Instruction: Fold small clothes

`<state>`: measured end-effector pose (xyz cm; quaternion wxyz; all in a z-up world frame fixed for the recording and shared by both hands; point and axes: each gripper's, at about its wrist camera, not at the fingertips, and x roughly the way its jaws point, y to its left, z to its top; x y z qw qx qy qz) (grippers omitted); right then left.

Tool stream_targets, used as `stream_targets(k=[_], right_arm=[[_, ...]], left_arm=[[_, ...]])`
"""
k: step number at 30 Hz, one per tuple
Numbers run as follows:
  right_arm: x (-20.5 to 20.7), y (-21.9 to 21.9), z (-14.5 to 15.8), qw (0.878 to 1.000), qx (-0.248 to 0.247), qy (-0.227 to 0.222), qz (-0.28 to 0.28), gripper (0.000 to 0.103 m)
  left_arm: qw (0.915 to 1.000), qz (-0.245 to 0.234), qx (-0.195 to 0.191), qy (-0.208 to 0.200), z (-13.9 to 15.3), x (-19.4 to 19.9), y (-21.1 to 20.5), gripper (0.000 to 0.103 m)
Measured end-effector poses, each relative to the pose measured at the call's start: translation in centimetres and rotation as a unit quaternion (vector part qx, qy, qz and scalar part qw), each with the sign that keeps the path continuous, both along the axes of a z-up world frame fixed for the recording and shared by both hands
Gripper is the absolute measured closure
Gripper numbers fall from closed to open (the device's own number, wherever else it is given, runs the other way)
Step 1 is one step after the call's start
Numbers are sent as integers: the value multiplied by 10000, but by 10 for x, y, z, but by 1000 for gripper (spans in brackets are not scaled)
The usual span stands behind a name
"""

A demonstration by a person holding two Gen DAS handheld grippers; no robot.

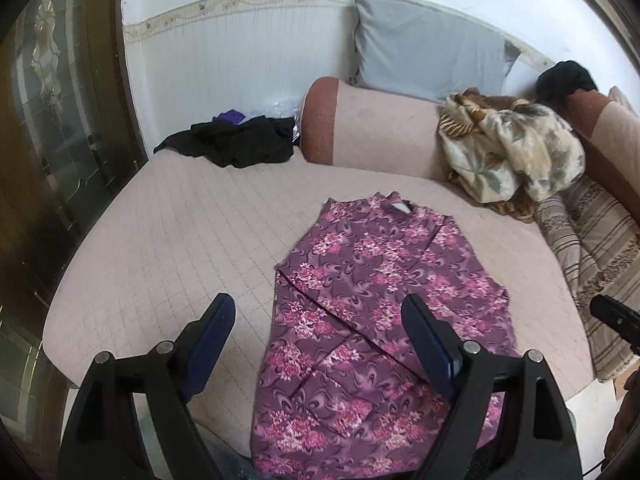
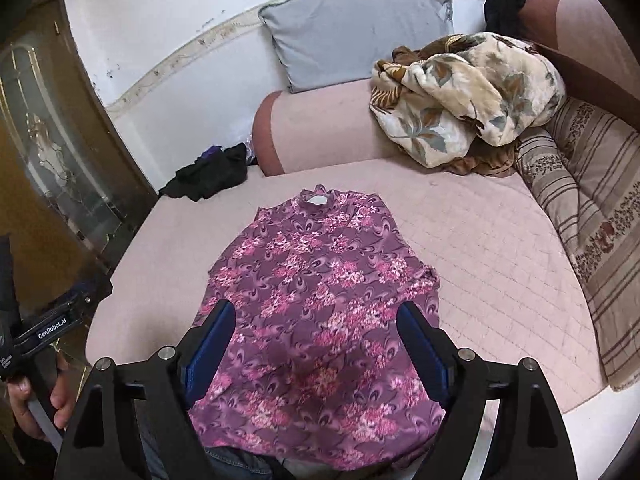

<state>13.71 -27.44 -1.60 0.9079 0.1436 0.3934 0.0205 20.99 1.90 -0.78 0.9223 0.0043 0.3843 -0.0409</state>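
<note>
A purple top with pink flowers (image 1: 360, 312) lies flat on the pink quilted sofa seat (image 1: 168, 248), collar at the far end, hem hanging over the front edge. Its sides are folded in toward the middle. It also shows in the right wrist view (image 2: 320, 312). My left gripper (image 1: 320, 308) is open and empty above the top's left half. My right gripper (image 2: 312, 316) is open and empty above the top's near middle. The right gripper's body shows at the right edge of the left wrist view (image 1: 616, 320).
A black garment pile (image 1: 236, 140) lies at the far left of the seat. A floral blanket (image 1: 508, 148) is heaped at the far right by a striped cushion (image 1: 600, 240). A pink bolster (image 1: 372, 128) and grey pillow (image 1: 424, 48) line the wall. A glass door (image 1: 52, 120) stands on the left.
</note>
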Motion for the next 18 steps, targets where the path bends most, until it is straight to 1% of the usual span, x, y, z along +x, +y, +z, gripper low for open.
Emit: stream_targets(k=[3,6,10,13,16,18], right_arm=[[23,-3,-7,9999,-87,77,-59,17],[49,-8,-16,9997,-126,183,-93,17],[83,-13,-31,9993,-244,289,-57,17],[110,-17,-44,9990,-283,339,9,17],[146,-24,-62,9988,-86,421,250,17],[168,-26,-73,9979,-18,497,409,17]], left_arm=[[10000,18,-26,93,-9,19,-1,19],[9999,91,51,116,-16,41,-1,19],[9996,162,173,169,-29,77,1,19],[9991,178,242,290,-44,111,3,19],[9989,170,106,421,-61,144,7,19],[9983,177,31,551,-77,172,11,19]])
